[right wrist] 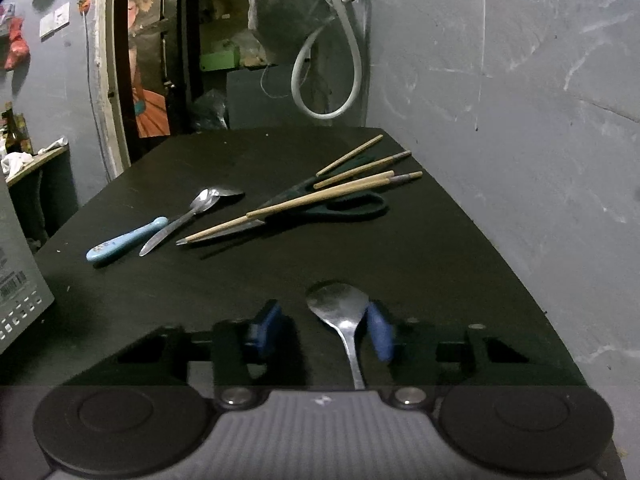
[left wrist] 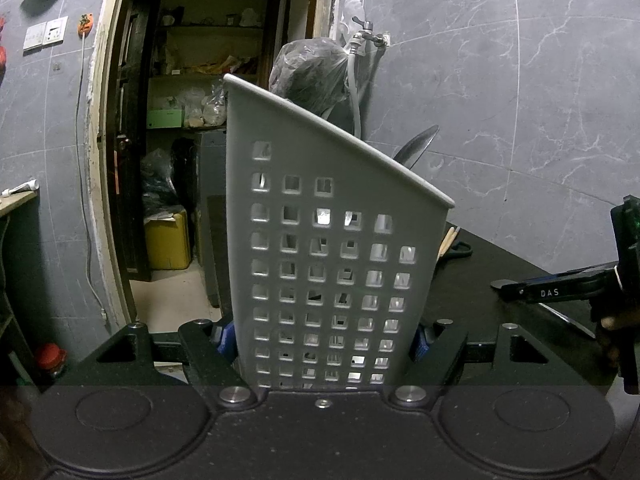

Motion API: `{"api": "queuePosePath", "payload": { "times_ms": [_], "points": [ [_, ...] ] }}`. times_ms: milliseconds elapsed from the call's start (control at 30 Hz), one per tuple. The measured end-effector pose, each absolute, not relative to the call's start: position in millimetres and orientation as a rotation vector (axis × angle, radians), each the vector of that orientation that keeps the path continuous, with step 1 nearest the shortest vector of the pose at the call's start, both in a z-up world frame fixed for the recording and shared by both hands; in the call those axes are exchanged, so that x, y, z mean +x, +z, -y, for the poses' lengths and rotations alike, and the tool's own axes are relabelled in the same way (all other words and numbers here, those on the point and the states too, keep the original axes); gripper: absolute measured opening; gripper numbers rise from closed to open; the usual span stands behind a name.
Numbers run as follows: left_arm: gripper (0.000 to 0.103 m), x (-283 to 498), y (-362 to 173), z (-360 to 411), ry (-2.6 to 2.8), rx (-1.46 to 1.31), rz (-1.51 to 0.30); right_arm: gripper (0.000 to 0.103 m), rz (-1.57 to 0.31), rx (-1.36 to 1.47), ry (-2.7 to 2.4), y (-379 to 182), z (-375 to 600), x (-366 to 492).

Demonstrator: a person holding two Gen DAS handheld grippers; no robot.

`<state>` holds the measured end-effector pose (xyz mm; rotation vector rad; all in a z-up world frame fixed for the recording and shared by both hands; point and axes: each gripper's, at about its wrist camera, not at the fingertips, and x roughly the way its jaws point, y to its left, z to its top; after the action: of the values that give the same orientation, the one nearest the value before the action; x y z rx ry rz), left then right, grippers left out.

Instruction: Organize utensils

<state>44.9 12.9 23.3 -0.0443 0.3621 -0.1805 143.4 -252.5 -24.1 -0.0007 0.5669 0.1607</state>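
My left gripper (left wrist: 322,342) is shut on a grey perforated utensil holder (left wrist: 328,240) that stands upright on the black table (left wrist: 500,256). A metal spoon bowl (left wrist: 416,146) sticks out of its top. My right gripper (right wrist: 320,330) is open, its jaws apart. A steel spoon (right wrist: 340,312) lies between the fingers, close to the right blue pad (right wrist: 380,332), handle pointing toward the camera. Farther on the table (right wrist: 400,256) lie several wooden chopsticks (right wrist: 320,200) over black-handled scissors (right wrist: 340,206), a second steel spoon (right wrist: 200,204) and a utensil with a light blue handle (right wrist: 124,240).
The grey holder's corner shows at the left edge of the right wrist view (right wrist: 20,280). A grey marble wall (right wrist: 520,120) runs along the table's right side. A hose (right wrist: 332,72) and a plastic-wrapped object (right wrist: 288,0) hang behind the table. An open doorway (left wrist: 192,140) is at left.
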Motion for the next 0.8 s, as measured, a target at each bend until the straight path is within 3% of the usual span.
{"api": "queuePosePath", "payload": {
  "times_ms": [33,233,300,367,667,800],
  "points": [
    [0.077,45.0,23.3,-12.8,-0.180,-0.044,-0.362,0.035,-0.564,0.001,0.162,-24.1,252.9,142.7],
    [0.077,44.9,23.1,-12.8,-0.180,-0.044,-0.361,0.030,-0.555,-0.014,0.164,-23.9,251.0,139.5],
    [0.077,44.8,23.1,-13.2,-0.180,-0.044,-0.362,0.023,-0.551,-0.025,0.167,-23.9,248.8,137.3],
    [0.077,44.6,23.1,-12.8,-0.181,-0.044,-0.362,0.009,-0.547,-0.032,0.181,-24.4,246.5,134.8],
    [0.077,44.8,23.6,-13.5,-0.181,-0.045,-0.361,0.005,-0.539,-0.106,0.184,-24.0,238.8,134.1],
    [0.077,44.9,23.6,-13.3,-0.181,-0.044,-0.361,0.004,-0.562,0.032,0.208,-23.2,256.4,139.3]
  ]
}}
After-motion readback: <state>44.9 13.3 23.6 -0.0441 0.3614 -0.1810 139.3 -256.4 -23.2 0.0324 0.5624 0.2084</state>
